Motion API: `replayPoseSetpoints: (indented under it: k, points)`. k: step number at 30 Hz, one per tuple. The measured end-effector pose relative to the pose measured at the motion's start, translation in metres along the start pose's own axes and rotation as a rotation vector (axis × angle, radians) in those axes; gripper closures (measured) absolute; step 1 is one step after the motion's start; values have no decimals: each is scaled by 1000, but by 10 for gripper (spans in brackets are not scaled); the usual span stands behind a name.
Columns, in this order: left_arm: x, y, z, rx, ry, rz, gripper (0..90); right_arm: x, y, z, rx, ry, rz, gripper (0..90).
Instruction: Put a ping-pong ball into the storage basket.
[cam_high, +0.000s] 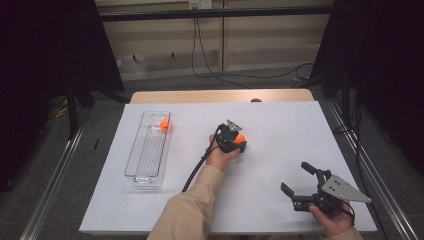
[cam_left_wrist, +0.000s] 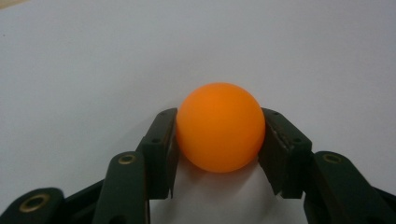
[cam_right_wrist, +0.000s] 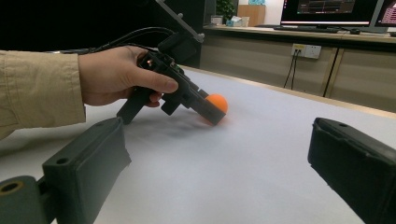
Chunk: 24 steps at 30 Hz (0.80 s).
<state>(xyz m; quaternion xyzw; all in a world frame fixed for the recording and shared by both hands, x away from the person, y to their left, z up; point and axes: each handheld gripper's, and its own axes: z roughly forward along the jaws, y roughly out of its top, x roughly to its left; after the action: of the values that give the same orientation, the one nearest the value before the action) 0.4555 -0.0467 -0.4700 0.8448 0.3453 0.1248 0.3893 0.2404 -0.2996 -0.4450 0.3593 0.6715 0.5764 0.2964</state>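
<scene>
A smooth, matte orange ball (cam_left_wrist: 219, 127) sits on the white table sheet (cam_high: 280, 125) near its middle, clamped between the black pads of the left gripper (cam_left_wrist: 218, 140). A second orange ball (cam_high: 164, 125) lies in the clear ribbed plastic tray (cam_high: 145, 160) to the left. The right gripper (cam_high: 298, 179) hovers with jaws spread, holding nothing. No writing is legible.
</scene>
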Motion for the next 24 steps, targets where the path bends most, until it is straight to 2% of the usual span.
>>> replayPoseSetpoints:
  k: [6,14,24]
  points:
    - [0,0,-1,-5,-8,-21,507,0,0,0,-2,-1,-2,39]
    - [0,-1,-4,1,-23,-20,507,-1,0,0,-2,0,-2,39]
    - [3,-3,-16,0,-51,-11,508,-1,0,0,-2,0,-3,39]
